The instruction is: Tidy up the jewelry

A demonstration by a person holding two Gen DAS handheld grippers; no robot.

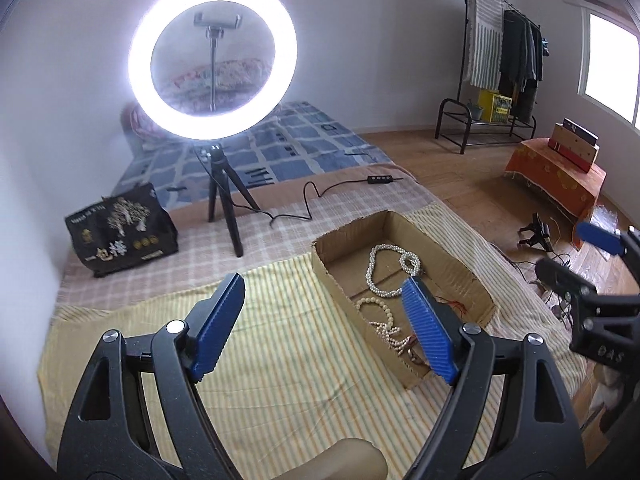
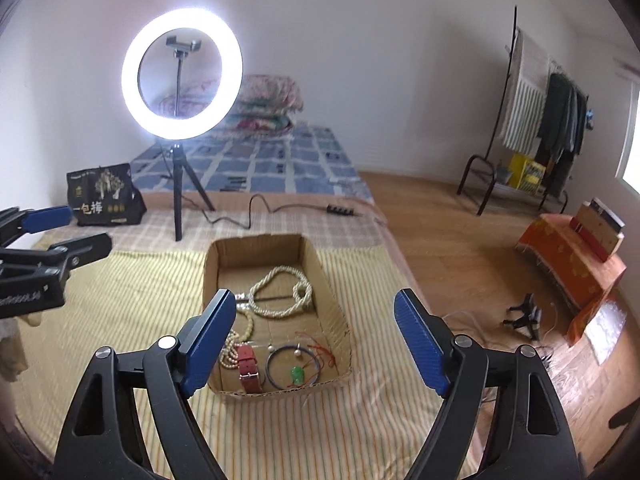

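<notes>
Left view: your left gripper (image 1: pixel 324 320) is wide apart and holds nothing. The box (image 1: pixel 340 276) with the pearl necklace (image 1: pixel 394 266) lies to its right.

Right view: your right gripper (image 2: pixel 316 344) is apart and empty too. The box (image 2: pixel 212 272) runs near to far, just left of it, so this hand is nearer.

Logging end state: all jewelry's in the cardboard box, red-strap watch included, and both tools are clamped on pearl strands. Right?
Not quite. The left tool and right tool are open and empty, per both wrist views. The pearl strands and red-strap watch lie in the cardboard box.
</notes>
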